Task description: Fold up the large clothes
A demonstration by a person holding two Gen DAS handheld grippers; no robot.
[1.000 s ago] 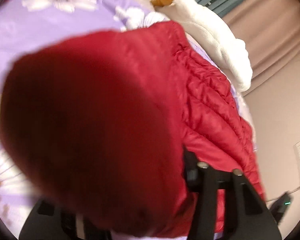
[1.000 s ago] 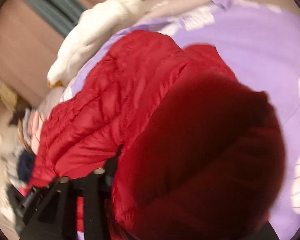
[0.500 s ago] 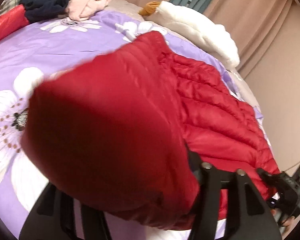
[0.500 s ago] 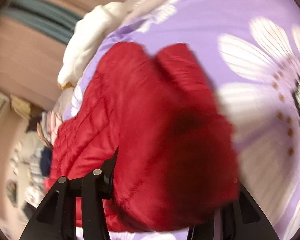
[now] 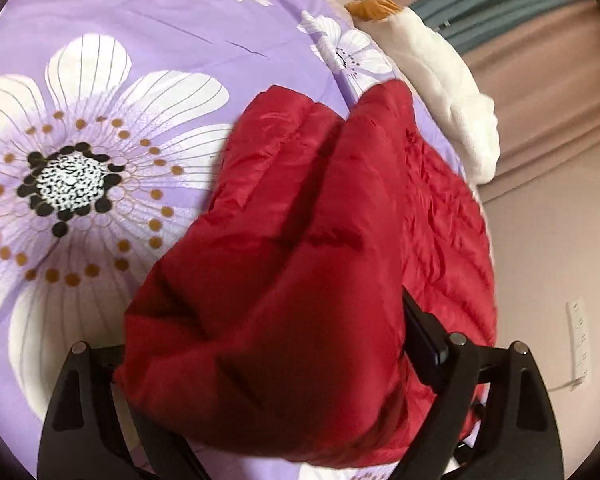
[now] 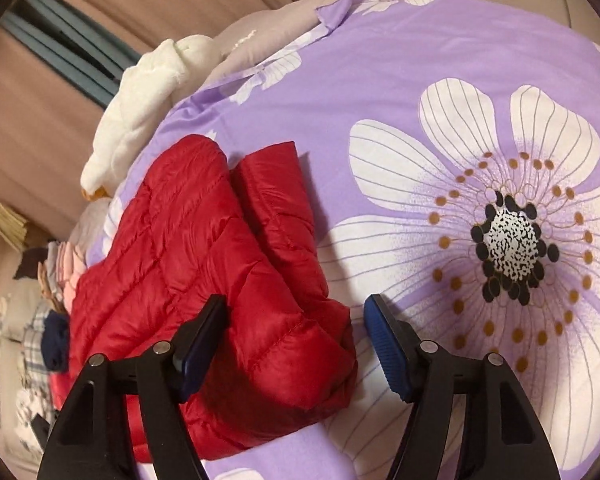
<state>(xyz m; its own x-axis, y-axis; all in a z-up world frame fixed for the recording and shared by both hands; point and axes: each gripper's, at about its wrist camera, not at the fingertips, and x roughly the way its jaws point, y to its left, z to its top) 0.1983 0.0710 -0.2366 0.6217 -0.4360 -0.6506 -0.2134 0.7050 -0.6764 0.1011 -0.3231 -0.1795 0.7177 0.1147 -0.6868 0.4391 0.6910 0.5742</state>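
Jacket (image 5: 284,300) folded over on the bed (image 6: 440,60); our left gripper (image 5: 268,360) grips its edge, right gripper (image 6: 296,344) spread open; we should lower the fold squarely, then release.

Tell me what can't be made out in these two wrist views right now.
- Left gripper fingertips: left wrist view, buried under the red jacket; grip unclear.
- Jacket's near edge: right wrist view, cut off by the right gripper, whose jaws stand open.
- Clothes pile: right wrist view, small, blurred.
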